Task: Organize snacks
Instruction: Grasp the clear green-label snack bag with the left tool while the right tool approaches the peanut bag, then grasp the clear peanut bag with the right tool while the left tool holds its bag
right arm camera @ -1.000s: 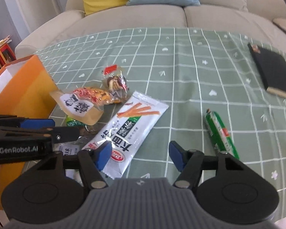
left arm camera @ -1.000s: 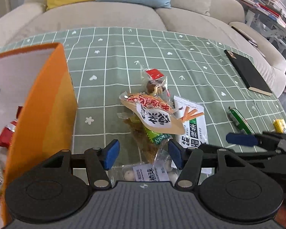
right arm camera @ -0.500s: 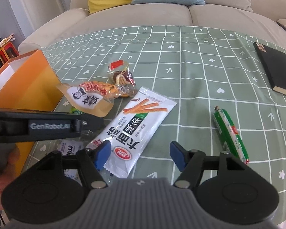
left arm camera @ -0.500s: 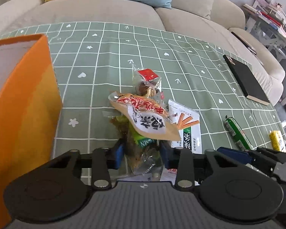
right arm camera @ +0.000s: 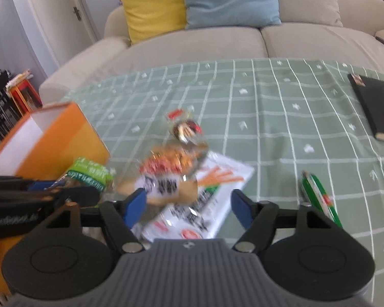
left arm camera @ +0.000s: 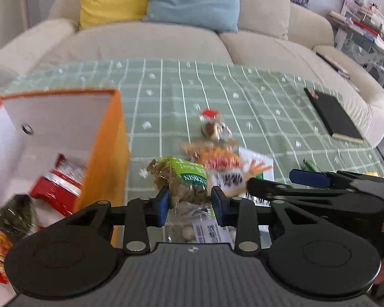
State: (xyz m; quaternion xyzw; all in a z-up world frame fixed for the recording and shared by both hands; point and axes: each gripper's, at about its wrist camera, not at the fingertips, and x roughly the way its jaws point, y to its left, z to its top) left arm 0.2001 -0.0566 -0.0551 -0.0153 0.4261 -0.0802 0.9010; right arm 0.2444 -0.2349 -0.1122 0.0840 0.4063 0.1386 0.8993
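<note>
**Snack sorting: left gripper lifting a green-labelled packet beside the orange box**

Left gripper (left arm camera: 189, 206) is clamping a clear packet with a green label (left arm camera: 183, 181); its jaws have just been closing, and the blue pads are pressing on the packet's sides. The packet is hanging above the table (left arm camera: 217, 97), just beside the open orange box (left arm camera: 110, 153), which is standing at the table's left edge. Inside the box a red packet (left arm camera: 56, 184) is lying against the white inner wall. Right gripper (right arm camera: 188, 206) is hovering over the remaining pile, its jaws standing wide apart and having just been opening; nothing is pressed between the pads. Below it a white packet printed with orange sticks (right arm camera: 204, 199) is lying flat, partly covered by a tan and red pouch (right arm camera: 166, 176), with a small clear packet with a red tag (right arm camera: 184, 125) behind them. A green sausage stick (right arm camera: 320, 199) is lying apart nearer the right edge, and a black notebook (right arm camera: 376, 107) is resting near the far right corner.
</note>
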